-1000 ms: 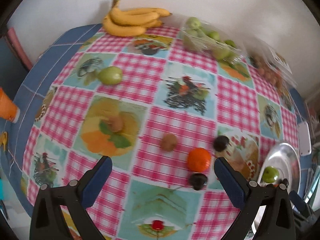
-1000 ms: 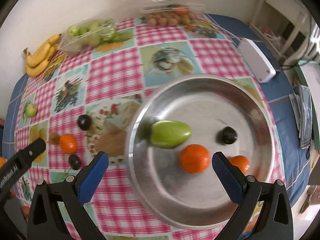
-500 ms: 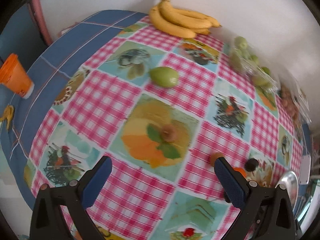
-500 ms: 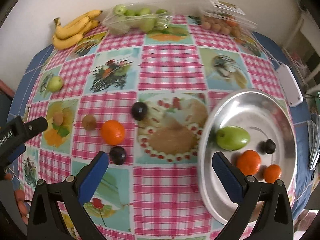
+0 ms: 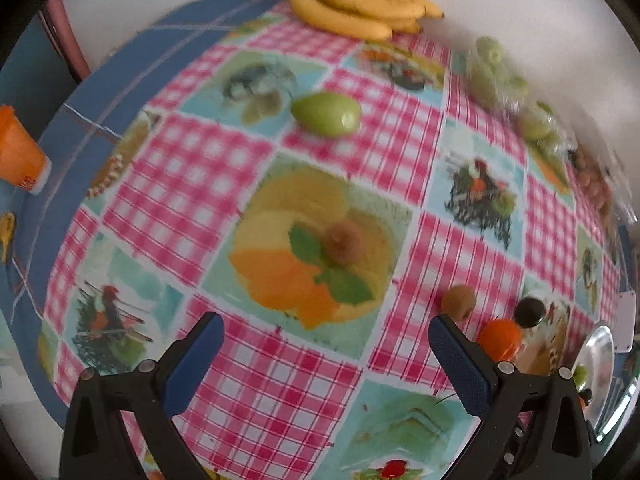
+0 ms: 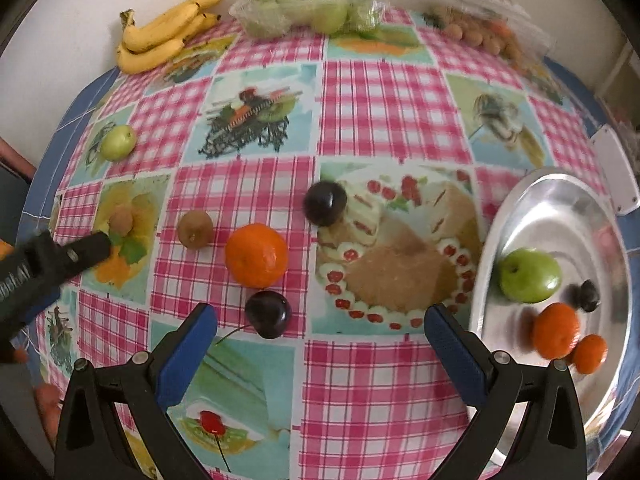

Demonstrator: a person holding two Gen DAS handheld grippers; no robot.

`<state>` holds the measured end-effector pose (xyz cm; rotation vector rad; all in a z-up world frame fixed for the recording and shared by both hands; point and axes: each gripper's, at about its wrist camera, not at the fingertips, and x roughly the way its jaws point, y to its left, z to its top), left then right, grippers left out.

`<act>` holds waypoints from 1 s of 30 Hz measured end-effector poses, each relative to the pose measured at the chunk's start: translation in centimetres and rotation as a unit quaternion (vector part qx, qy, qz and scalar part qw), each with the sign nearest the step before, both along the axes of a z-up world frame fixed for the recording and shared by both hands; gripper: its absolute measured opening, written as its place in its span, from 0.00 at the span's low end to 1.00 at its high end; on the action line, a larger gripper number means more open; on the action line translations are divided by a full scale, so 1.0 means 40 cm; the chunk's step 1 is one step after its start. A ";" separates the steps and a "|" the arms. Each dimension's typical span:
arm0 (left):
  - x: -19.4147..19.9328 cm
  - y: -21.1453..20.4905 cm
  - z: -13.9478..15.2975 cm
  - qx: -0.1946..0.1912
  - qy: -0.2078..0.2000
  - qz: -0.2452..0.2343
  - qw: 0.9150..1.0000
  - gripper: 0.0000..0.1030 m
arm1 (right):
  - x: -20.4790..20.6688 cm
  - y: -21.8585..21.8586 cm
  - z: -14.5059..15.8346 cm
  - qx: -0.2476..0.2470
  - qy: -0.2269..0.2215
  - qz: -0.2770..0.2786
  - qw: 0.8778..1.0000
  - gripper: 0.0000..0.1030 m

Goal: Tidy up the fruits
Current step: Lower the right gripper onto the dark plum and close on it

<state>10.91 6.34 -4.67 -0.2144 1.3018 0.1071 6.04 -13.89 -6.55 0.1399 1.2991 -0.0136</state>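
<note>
Fruit lay all over a table with a pink checked cloth (image 6: 360, 92). The left gripper (image 5: 326, 354) was wide open and held nothing. It hung over a picture of oranges on the cloth, and a small brown kiwi (image 5: 343, 242) sat on that picture, just past the fingers. A green apple (image 5: 326, 113) lay farther off. Yellow bananas (image 5: 360, 12) rested at the far edge by the wall.

The right gripper (image 6: 320, 342) was wide open too, and empty. A dark plum (image 6: 268, 313) lay just past its left finger. An orange (image 6: 256, 255) sat just behind the plum. A second kiwi (image 6: 195, 229) was to the left of the orange. Another plum (image 6: 325, 203) sat a bit farther and to the right.

A shiny silver bowl (image 6: 568, 204) stood on the right side of the table. Inside it were a big green apple (image 6: 529, 275), two oranges close together (image 6: 556, 330) and a small dark plum (image 6: 589, 295).

At the far side were a clear bag of green apples (image 6: 312, 12) and a pack of small brown fruits (image 6: 480, 32). An orange cup (image 5: 18, 148) stood far to the left.
</note>
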 end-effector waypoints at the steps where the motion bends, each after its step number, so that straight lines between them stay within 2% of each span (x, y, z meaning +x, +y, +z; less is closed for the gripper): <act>1: 0.001 -0.001 -0.010 0.000 0.005 0.001 1.000 1.00 | 0.003 0.000 -0.012 0.003 0.006 0.001 1.000 1.00; 8: 0.006 0.010 -0.025 0.006 0.015 0.014 1.000 1.00 | 0.014 0.015 -0.049 -0.010 0.019 0.017 1.000 1.00; 16: 0.007 0.005 -0.033 0.007 0.016 0.009 1.000 1.00 | 0.017 0.067 -0.060 -0.045 0.009 0.040 0.998 1.00; 20: 0.010 0.005 -0.033 0.009 0.015 0.008 1.000 1.00 | 0.014 0.072 -0.057 -0.037 0.001 0.032 0.999 0.99; 22: 0.011 0.001 -0.033 0.013 0.016 0.004 1.000 1.00 | 0.017 0.070 -0.053 -0.035 -0.005 0.030 0.999 0.92; 24: 0.013 -0.003 -0.034 0.014 0.017 0.001 1.000 1.00 | 0.017 0.067 -0.042 -0.039 -0.012 0.029 0.999 0.75; 27: 0.015 -0.006 -0.034 0.015 0.017 -0.004 1.000 1.00 | 0.020 0.061 -0.020 -0.029 -0.017 0.026 0.999 0.57; 28: 0.015 -0.007 -0.033 0.015 0.016 -0.004 1.000 1.00 | 0.019 0.062 -0.016 -0.023 -0.018 0.027 0.999 0.55; 30: 0.015 -0.007 -0.032 0.014 0.016 -0.004 1.000 1.00 | 0.020 0.066 -0.010 -0.004 -0.019 0.030 0.999 0.39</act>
